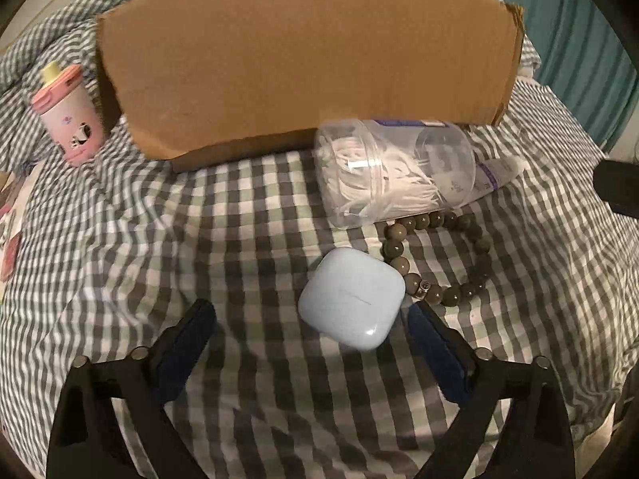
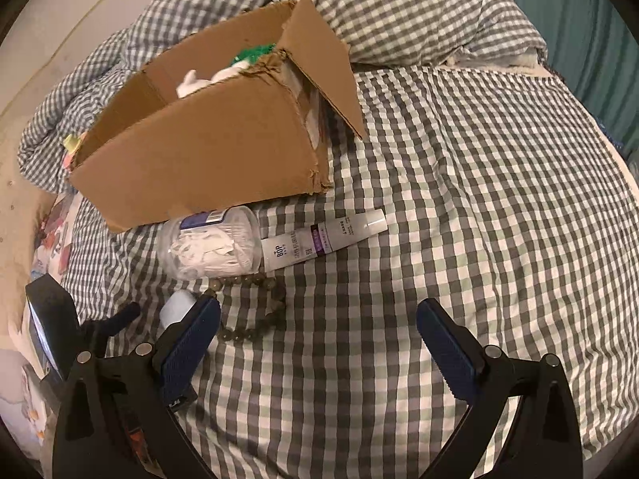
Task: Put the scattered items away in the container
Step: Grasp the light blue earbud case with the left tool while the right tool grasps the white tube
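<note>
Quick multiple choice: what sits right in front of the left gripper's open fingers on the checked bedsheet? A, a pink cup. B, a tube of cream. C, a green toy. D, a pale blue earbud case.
D: the pale blue earbud case lies on the checked bedsheet just ahead of the left gripper, whose jaws stand wide and touch nothing.

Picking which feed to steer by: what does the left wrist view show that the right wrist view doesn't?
Left wrist only: the whole pale blue earbud case ahead of the open left gripper, and the pink cup in full.

Right wrist only: the cardboard box interior with white and green items, the tube in full, and the open, empty right gripper.

Both: box, clear jar, bead bracelet, checked bedding.
</note>
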Tool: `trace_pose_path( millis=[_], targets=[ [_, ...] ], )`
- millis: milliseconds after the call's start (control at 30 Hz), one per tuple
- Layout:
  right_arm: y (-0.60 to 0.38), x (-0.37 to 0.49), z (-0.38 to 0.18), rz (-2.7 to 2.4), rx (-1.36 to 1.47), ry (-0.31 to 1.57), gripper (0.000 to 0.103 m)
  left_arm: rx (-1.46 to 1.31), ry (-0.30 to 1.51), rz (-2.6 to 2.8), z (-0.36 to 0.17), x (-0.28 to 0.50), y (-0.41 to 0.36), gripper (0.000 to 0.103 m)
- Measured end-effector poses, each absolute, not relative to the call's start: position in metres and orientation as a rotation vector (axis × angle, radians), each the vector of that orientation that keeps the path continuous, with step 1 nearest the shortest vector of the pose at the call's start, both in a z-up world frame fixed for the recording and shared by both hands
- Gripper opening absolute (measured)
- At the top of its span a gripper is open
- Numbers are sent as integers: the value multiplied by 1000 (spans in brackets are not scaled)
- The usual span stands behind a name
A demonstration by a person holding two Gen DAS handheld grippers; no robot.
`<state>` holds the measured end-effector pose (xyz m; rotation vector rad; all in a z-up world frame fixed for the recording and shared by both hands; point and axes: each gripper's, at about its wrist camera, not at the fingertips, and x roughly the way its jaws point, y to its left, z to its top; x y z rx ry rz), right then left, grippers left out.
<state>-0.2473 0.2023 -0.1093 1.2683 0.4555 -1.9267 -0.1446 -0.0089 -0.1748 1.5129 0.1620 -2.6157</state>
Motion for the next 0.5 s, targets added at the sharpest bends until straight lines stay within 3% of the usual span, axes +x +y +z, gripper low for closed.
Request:
trace_pose_path(
  millis=[133, 200, 333, 500],
  targets=[
    [197, -252, -119, -1924, 1288, 465, 99, 1541, 145, -2639, -181, -151, -5, 75],
    [193, -255, -126, -1928, 1299, 489, 99, 1522, 155, -2681, -179, -151, -3, 51],
    [182, -254, -132, -1975, 1228, 611, 98, 1528, 191, -2672, -178, -153, -6, 51],
    [174, -270, -146, -1976, 1250, 612, 95, 1532, 200, -2619, -171, -152, -19, 51]
  ],
)
